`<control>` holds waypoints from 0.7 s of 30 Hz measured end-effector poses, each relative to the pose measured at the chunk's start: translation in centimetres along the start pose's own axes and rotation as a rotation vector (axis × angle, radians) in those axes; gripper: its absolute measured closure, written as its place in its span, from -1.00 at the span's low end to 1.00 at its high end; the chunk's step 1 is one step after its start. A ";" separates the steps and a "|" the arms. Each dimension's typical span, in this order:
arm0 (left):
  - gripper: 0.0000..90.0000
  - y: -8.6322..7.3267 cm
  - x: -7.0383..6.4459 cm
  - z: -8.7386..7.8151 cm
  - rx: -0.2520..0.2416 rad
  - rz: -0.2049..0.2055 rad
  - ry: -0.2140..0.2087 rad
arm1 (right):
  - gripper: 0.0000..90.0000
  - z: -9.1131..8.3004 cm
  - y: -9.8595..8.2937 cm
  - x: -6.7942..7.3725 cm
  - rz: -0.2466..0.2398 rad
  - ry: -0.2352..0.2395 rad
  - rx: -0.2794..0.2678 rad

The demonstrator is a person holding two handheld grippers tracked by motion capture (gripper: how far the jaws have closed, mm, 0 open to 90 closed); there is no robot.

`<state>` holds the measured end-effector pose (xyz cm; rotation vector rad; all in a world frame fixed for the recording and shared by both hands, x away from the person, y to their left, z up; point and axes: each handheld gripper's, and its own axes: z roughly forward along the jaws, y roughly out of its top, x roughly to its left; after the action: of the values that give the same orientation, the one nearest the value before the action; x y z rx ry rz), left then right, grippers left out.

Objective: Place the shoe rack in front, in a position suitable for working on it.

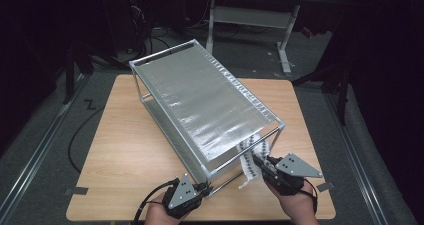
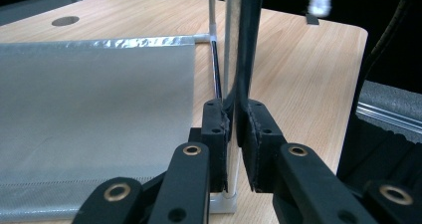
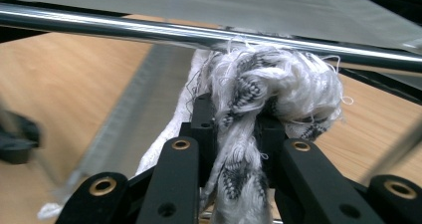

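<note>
A white cloth with dark pattern (image 1: 251,157) is hanging bunched at the near right corner of a metal rack (image 1: 200,97) that is standing slantwise on the wooden table (image 1: 125,150), and in the right gripper view the cloth (image 3: 259,94) is pressing up against the rack's shiny top rail (image 3: 149,31). The right tool (image 1: 261,161) is clamping that cloth between its closed jaws, the person's hand behind it at the table's near edge. The left tool (image 1: 204,187) is gripping the rack's near corner post (image 2: 230,59), its jaws squeezing the thin upright beside the silvery mesh shelf (image 2: 94,124).
</note>
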<state>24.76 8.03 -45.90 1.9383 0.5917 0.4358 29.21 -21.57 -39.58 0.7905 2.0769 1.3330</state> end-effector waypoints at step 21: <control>0.79 0.3 0.0 0.4 0.005 0.009 -0.013 | 0.71 -0.5 1.3 8.7 -0.162 0.215 -0.030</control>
<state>25.02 7.62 -45.83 1.9473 0.5768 0.4273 23.20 -15.18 -39.36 0.4709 2.2270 1.4067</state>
